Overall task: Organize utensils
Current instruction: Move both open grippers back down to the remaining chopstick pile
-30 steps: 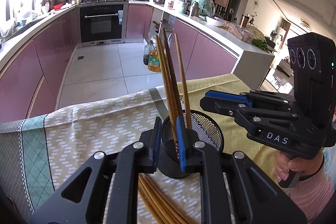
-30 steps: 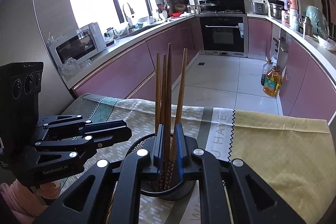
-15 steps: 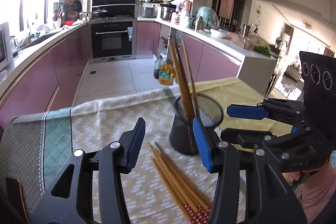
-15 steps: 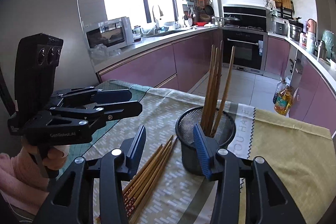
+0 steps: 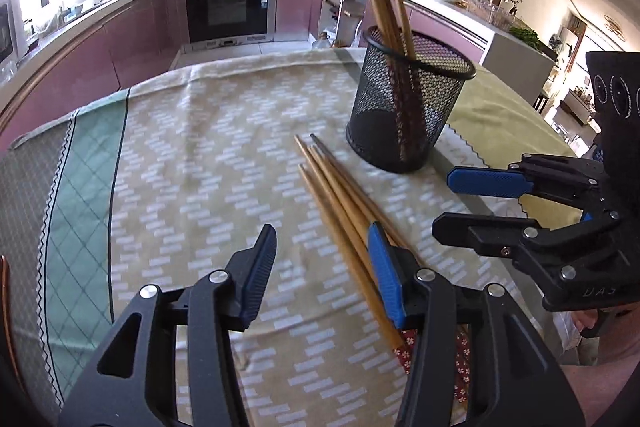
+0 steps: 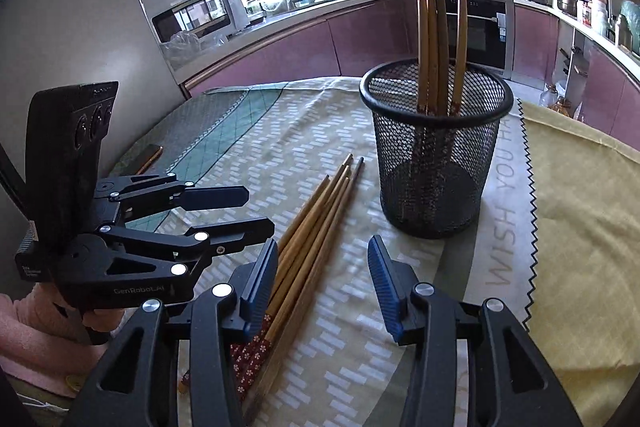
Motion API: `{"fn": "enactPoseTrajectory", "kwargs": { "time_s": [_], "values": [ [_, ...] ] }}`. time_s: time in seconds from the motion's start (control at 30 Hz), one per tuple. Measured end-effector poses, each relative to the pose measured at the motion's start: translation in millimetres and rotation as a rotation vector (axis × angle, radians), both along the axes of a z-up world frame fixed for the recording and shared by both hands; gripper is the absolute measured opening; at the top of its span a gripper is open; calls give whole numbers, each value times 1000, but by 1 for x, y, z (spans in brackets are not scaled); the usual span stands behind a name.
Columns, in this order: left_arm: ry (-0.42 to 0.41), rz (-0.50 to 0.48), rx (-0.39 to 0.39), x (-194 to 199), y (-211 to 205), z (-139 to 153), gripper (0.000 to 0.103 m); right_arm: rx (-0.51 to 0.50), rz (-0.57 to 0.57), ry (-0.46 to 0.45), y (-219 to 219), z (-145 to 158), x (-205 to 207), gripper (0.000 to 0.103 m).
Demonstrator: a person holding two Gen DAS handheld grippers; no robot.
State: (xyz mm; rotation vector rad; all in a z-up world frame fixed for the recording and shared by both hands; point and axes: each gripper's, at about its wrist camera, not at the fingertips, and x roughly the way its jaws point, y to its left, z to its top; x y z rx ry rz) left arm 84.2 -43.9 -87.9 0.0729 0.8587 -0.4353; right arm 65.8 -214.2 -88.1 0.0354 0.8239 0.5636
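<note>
Left gripper [image 5: 322, 247], right gripper [image 6: 322, 261]: jaws apart, empty

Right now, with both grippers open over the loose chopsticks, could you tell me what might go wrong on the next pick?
1. The loose chopsticks lie bunched and touching, so a pinch may lift several or scatter them.
2. The left gripper and right gripper sit close together above one bundle and could collide.
3. The mesh holder looks light, and four chopsticks already lean in it; a sideways knock while inserting might tip it.

Both the left gripper [image 5: 322, 251] and right gripper [image 6: 323, 265] released the brown wooden chopsticks [image 6: 438, 27] into the black mesh cup [image 6: 434, 155], opened, and drew back.
</note>
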Motion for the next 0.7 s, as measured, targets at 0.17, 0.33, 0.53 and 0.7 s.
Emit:
{"fn": "enactPoseTrajectory", "kwargs": {
  "time_s": [0.17,0.33,0.53,0.7],
  "values": [
    [16,-6,23,0,-6,-9,48,6,-7,11,-1,-6,0,45],
    [31,-9,41,1,-13,-15,48,2,-5,23,2,-11,1,45],
    [40,-7,32,2,-11,-14,48,-10,-4,29,4,-12,4,44],
    [56,-9,10,3,-5,-12,42,-33,0,46,11,-18,8,41]
  ]
}}
